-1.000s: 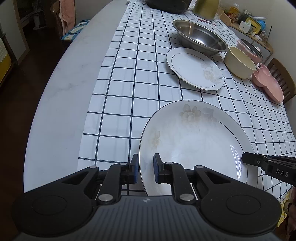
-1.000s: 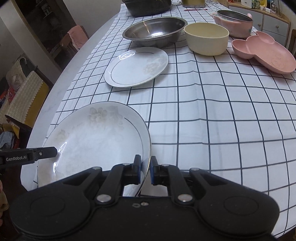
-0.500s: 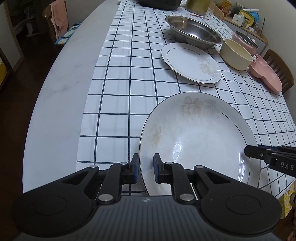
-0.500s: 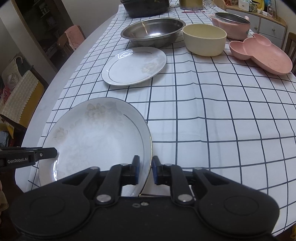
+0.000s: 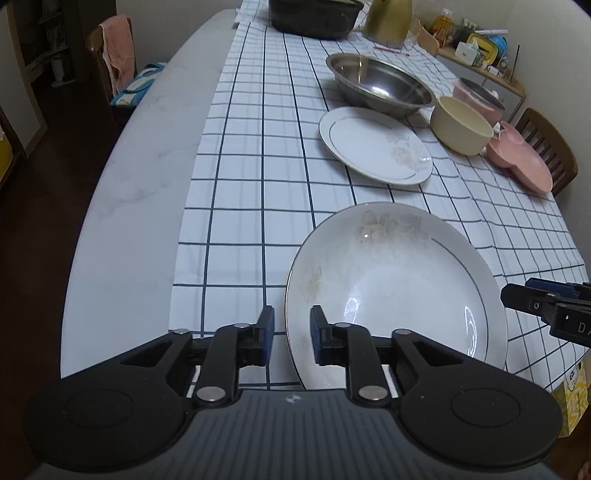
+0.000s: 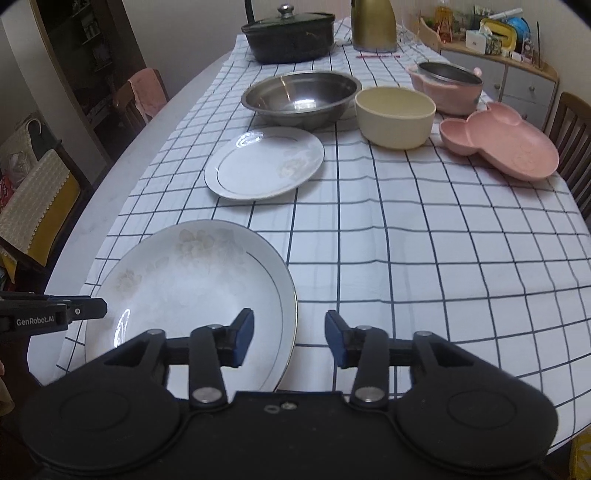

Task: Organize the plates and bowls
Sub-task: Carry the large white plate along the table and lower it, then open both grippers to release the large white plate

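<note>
Porcelain, glossy and round, the deep floral plate (image 6: 192, 291) lies at the worktop's (image 5: 122, 206) near edge on the checked cloth (image 6: 406, 240). The left hand-held gripper (image 5: 290, 334) straddles its rim, pads spread and seemingly not touching. The right hand-held gripper (image 6: 290, 334) gapes wide across the opposite rim. Farther on: a flat rimmed plate (image 6: 264, 162), steel bowl (image 6: 301, 96), and cream bowl (image 6: 395, 116).

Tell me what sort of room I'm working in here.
Most likely a home dining room: a long table under a white checked tablecloth, wooden dining chairs around it, and household crockery such as the stainless steel bowl and lidded black casserole pot.
</note>
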Demonstrator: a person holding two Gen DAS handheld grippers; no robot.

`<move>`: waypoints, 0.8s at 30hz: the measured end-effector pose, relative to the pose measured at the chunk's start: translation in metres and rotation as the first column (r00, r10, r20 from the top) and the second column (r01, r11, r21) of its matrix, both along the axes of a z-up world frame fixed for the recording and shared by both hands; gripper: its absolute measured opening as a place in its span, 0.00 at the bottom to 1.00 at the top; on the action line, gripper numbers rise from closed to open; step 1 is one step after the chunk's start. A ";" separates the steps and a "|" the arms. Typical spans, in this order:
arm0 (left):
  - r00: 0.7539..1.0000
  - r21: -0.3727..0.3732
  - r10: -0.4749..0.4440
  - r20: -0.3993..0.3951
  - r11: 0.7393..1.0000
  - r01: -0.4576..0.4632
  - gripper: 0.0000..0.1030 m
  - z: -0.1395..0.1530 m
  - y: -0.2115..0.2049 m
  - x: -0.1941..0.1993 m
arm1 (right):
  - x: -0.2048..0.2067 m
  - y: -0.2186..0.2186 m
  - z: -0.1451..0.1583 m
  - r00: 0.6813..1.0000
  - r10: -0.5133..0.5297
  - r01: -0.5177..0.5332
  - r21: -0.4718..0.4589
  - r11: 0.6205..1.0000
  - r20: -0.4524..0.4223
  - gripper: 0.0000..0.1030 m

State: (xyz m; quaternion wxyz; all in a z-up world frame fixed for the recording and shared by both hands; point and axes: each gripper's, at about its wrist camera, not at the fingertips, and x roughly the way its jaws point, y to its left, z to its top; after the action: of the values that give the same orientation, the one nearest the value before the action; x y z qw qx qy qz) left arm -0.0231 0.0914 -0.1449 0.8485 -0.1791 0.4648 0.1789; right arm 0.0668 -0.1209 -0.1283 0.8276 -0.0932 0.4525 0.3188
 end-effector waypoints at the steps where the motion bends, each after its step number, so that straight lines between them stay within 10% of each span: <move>1: 1.000 0.001 0.003 0.010 1.000 -0.003 0.31 0.002 0.001 -0.002 | -0.001 0.000 0.003 1.000 0.000 0.000 0.003 1.000 0.011 0.51; 5: 0.998 0.031 0.003 0.057 0.999 -0.005 0.53 0.016 -0.001 -0.008 | -0.005 -0.002 0.014 0.999 -0.008 0.007 0.020 1.000 0.040 0.60; 24: 0.980 0.126 -0.060 0.192 0.991 0.036 0.71 0.065 -0.003 0.011 | -0.005 0.004 0.056 0.980 -0.030 0.025 0.028 0.999 0.195 0.97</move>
State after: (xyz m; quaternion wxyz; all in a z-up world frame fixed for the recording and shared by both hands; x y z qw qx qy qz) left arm -0.0116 0.0885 -0.0798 0.9034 -0.1326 0.3715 0.1680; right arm 0.0620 -0.1168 -0.0721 0.8734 -0.1071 0.3664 0.3024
